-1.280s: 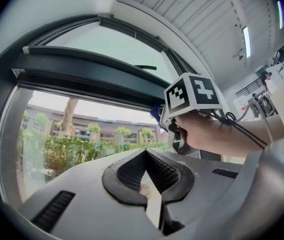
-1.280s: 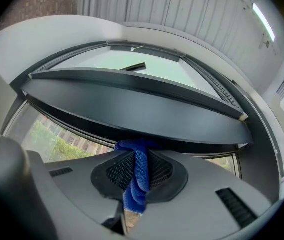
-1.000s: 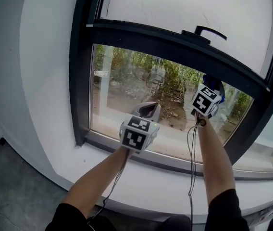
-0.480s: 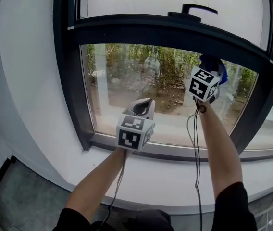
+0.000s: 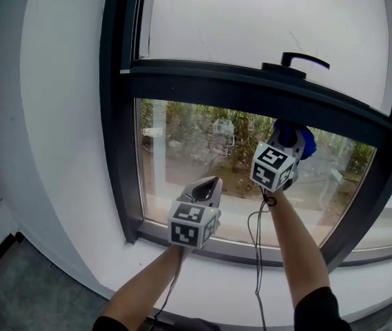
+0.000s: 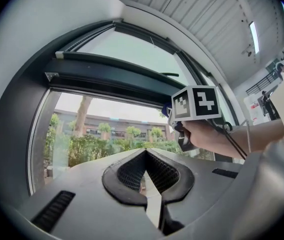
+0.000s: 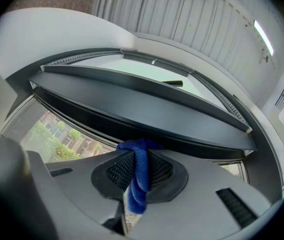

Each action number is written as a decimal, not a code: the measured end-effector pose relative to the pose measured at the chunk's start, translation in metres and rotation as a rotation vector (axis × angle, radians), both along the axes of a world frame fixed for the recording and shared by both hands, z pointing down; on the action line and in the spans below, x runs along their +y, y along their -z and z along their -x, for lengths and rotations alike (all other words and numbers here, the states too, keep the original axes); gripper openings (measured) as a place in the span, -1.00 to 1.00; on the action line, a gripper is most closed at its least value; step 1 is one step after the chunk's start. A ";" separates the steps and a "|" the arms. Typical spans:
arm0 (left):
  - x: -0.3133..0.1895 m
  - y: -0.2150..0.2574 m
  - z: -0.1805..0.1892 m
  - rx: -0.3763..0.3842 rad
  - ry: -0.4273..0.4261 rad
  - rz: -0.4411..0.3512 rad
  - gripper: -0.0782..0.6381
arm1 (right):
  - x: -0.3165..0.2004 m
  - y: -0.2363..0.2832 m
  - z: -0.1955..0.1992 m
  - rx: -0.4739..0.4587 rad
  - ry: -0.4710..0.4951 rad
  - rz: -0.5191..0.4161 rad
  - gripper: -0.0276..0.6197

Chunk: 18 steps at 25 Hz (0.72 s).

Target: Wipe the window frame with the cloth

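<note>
Cloth (image 7: pixel 140 184) pinched in R tool (image 7: pixel 135 158), just under window frame (image 7: pixel 147 119); L tool (image 6: pixel 144 155) pressed together, empty.

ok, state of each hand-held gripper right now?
Left hand-held gripper: closed, empty.
Right hand-held gripper: closed on the blue cloth.

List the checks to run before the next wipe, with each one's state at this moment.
1. Blue cloth clamped in right gripper: ok, pinched between its jaws.
2. Cloth touching the frame crossbar: cannot tell; it sits just under it.
3. Left gripper empty: ok, jaws together on nothing.
4. Left gripper out of the wiping path: ok, low by the bottom rail.
5. Window handle clear of the cloth: ok, above the crossbar.
</note>
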<state>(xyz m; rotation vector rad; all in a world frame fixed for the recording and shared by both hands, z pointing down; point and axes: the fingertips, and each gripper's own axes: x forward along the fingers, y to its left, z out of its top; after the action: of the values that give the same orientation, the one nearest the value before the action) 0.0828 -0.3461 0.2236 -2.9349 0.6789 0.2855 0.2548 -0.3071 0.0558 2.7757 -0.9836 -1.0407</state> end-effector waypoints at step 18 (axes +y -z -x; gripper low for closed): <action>-0.034 -0.003 0.028 -0.005 0.068 -0.011 -0.76 | -0.072 0.004 0.089 0.025 0.166 0.014 -0.82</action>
<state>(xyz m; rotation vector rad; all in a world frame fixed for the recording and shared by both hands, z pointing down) 0.0543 -0.3798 0.2263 -2.8942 0.7723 0.2738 0.1655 -0.3795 0.0521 2.7012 -1.2302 -1.0789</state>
